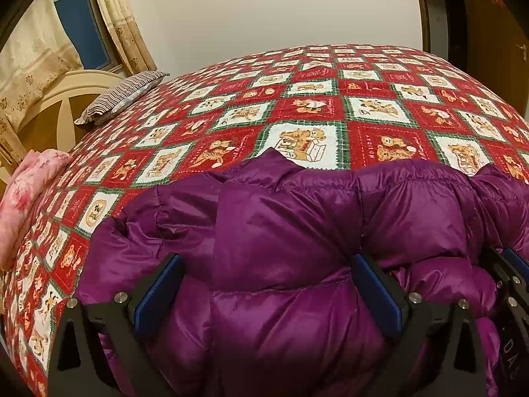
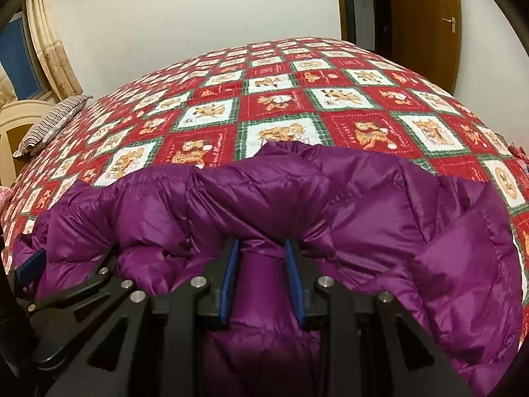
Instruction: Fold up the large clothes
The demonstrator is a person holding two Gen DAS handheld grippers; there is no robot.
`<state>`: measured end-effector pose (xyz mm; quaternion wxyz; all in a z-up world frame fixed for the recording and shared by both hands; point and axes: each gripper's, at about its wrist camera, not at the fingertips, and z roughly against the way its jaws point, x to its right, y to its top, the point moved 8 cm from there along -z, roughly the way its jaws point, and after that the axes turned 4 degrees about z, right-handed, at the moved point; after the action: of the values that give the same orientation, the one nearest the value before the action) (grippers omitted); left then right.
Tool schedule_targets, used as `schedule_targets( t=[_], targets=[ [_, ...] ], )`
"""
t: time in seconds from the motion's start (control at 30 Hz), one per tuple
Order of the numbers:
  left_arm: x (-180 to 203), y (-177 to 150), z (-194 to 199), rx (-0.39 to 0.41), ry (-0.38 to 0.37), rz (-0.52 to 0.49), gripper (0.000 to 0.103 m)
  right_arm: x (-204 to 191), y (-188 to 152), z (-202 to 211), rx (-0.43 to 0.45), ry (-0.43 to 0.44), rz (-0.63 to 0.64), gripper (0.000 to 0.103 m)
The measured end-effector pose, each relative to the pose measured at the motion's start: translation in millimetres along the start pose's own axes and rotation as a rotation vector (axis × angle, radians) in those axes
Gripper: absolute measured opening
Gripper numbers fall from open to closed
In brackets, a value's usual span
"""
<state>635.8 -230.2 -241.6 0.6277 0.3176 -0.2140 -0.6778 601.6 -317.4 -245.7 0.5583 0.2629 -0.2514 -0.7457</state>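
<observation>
Currently left gripper (image 1: 269, 292) wide astride purple down jacket (image 1: 297, 218); right gripper (image 2: 262, 279) pinches narrow fold. Risk: slick shell slips, bulk slides off bed (image 1: 330, 99) near edge.

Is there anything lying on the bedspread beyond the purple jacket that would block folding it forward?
Nothing visible does. The purple jacket is between the fingers of both the left gripper and the right gripper. The bedspread beyond it is flat; the striped pillow and pink cloth lie far left.
</observation>
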Motion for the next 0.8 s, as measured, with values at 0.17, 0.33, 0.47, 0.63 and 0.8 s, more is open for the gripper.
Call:
schedule_targets(
  t=[0.17, 0.33, 0.47, 0.63, 0.8],
  targets=[
    [0, 0, 0, 0.001, 0.002, -0.001, 0.102, -1, 0, -2, -0.004, -0.009, 0.008, 0.033],
    [1, 3, -2, -0.022, -0.004, -0.014, 0.102, -3, 1, -3, -0.011, -0.012, 0.018, 0.033],
    [-22, 13, 37, -0.003, -0.052, 0.001, 0.102, 1, 3, 21, -0.021, 0.058, 0.042, 0.037],
    [-43, -15, 89, 0.078, -0.138, 0.003, 0.102, 0, -13, 94, 0.109, 0.083, 0.098, 0.037],
    [-23, -59, 65, 0.005, -0.100, -0.054, 0.102, -12, -58, 86, 0.028, 0.091, 0.148, 0.037]
  ],
)
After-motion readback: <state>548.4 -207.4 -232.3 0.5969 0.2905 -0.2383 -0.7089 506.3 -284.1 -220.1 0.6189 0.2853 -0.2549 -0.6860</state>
